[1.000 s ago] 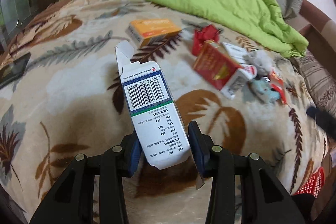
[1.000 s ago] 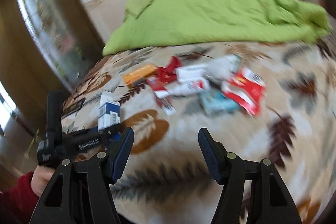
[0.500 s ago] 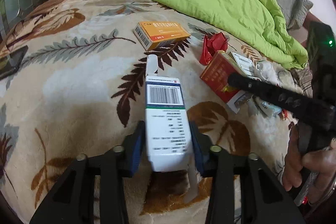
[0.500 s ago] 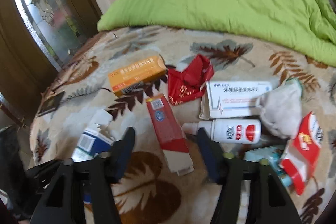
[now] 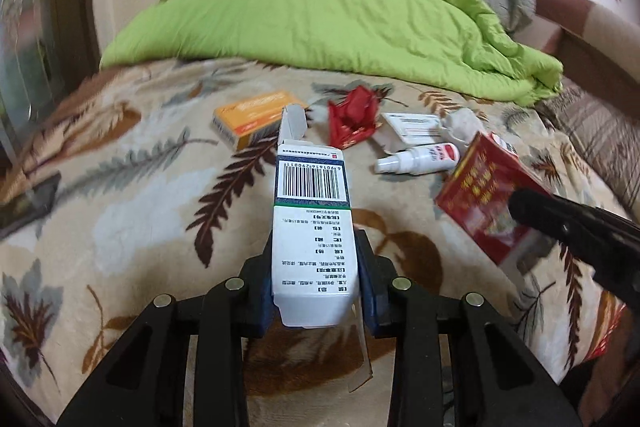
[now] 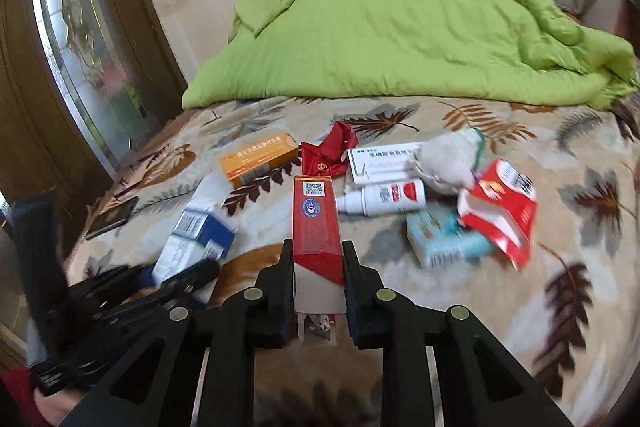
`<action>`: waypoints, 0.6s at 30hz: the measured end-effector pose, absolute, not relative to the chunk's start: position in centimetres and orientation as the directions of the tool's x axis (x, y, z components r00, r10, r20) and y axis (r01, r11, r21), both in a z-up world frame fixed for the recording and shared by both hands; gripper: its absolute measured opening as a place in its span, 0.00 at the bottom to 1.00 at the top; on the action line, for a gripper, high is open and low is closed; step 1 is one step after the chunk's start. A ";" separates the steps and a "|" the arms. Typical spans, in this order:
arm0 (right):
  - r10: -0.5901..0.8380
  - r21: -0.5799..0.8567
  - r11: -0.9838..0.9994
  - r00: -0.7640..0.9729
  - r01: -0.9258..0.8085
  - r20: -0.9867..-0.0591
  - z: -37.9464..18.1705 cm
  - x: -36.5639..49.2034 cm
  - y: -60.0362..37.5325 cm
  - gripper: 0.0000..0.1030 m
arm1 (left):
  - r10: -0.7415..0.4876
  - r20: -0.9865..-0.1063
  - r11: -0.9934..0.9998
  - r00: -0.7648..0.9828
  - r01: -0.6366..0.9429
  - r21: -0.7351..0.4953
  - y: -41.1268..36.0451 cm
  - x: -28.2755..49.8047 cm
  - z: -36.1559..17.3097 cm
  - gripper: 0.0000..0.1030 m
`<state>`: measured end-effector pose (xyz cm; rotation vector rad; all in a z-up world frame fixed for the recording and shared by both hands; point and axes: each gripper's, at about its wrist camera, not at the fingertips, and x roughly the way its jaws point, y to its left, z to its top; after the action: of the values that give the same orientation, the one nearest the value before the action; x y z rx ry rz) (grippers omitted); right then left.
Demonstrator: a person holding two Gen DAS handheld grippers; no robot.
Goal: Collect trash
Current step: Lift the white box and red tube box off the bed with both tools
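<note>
**Both claws clamped on boxes over the littered bed**

The left claw (image 5: 314, 291) is closed tight on a white box (image 5: 312, 227) with a barcode, its pads pressing the box's two long sides near the lower end. The box points away toward 12 o'clock, its top flap open.

The right claw (image 6: 318, 279) has just been closing, and a red box (image 6: 318, 227) now stands between its pads, gripped at the pale lower end. In the left wrist view the same box shows at 3 o'clock, with one black arm of the right claw across it.

The rest of the trash lies on the bed (image 6: 560, 307), which is covered by a leaf-patterned blanket. From the right wrist view:

- an orange box (image 6: 258, 157) at 11 o'clock of the red box;
- a crumpled red wrapper (image 6: 326, 155) just beyond the red box's far end;
- a flat white box (image 6: 380, 159) at 1 o'clock, with a white spray bottle (image 6: 384, 199) lying in front of it;
- a grey-white wad (image 6: 448, 163), touching the flat box's right end;
- a teal box (image 6: 444, 239) and a torn red-and-white pack (image 6: 500, 211) at 3 o'clock, side by side.

A green quilt (image 6: 400, 27) is heaped at the far end of the bed. A dark phone (image 6: 114, 217) lies at the bed's left edge, at 9 o'clock. A red sleeve (image 6: 16, 399) shows in the lower left corner.
</note>
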<state>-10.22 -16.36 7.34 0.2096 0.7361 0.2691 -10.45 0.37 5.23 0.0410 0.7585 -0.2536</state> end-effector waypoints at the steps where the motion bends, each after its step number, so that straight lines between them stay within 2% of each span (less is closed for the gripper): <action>1: 0.309 0.281 0.946 0.712 -0.163 -0.630 7.4 -10.9 -16.4 0.22 | -0.207 -0.680 0.968 0.704 0.249 -0.037 0.0 -10.7 5.3 0.32; 7: 0.275 0.261 0.957 0.669 -0.124 -0.690 6.2 -12.3 -16.7 0.22 | -0.196 -0.661 0.959 0.725 0.281 0.024 -1.2 -11.7 5.4 0.32; 18: 0.254 0.230 0.966 0.566 -0.115 -0.785 3.6 -10.8 -16.0 0.23 | -0.188 -0.674 0.963 0.714 0.268 0.015 -0.8 -11.2 5.0 0.32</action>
<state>-10.75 -15.96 3.56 0.1597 0.9459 0.2177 -11.25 -0.80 5.02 0.1147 0.7335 -0.2535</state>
